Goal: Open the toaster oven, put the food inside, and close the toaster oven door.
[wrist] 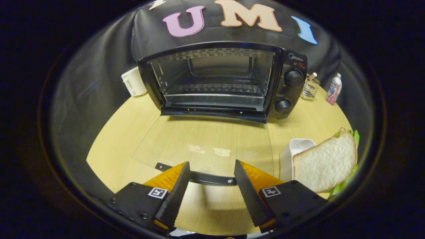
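Nearest us, our gripper (212, 172) is spread, holding nothing, its fingers straddling the handle (212, 179) of the lowered glass door (206, 146). The sandwich (327, 166) sits on a white dish (292, 152) just off the right finger. Beyond, the toaster oven (222, 79) gapes. Swinging right carelessly, we could knock the dish or snag the handle.

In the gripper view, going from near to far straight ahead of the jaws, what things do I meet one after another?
Open gripper with nothing between its jaws → door handle just beyond them → glass door lying flat open on the table → toaster oven opening with its wire rack → black cloth wall.
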The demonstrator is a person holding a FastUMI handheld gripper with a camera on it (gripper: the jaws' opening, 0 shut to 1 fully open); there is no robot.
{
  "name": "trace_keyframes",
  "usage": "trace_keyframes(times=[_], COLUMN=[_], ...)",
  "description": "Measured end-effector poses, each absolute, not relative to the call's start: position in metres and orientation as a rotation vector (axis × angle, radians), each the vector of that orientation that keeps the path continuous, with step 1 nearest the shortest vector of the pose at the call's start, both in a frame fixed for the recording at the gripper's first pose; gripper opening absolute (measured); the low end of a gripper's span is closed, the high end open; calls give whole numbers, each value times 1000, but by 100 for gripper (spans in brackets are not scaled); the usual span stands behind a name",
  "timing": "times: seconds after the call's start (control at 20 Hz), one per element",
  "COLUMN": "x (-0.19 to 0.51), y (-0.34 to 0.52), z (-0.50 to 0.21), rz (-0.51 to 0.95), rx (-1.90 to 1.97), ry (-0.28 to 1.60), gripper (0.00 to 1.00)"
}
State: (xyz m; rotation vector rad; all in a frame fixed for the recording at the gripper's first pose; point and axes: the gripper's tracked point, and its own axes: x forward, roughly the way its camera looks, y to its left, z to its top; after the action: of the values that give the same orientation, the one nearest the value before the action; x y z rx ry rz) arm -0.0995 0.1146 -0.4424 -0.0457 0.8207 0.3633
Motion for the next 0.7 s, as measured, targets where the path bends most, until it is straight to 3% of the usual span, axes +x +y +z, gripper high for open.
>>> trace_keyframes(times=[0.35, 0.7], x=[-113, -94], y=[67, -70], z=[-330, -308], rz=[464, 305], rx=[236, 156], ry=[904, 1068], gripper=[91, 94])
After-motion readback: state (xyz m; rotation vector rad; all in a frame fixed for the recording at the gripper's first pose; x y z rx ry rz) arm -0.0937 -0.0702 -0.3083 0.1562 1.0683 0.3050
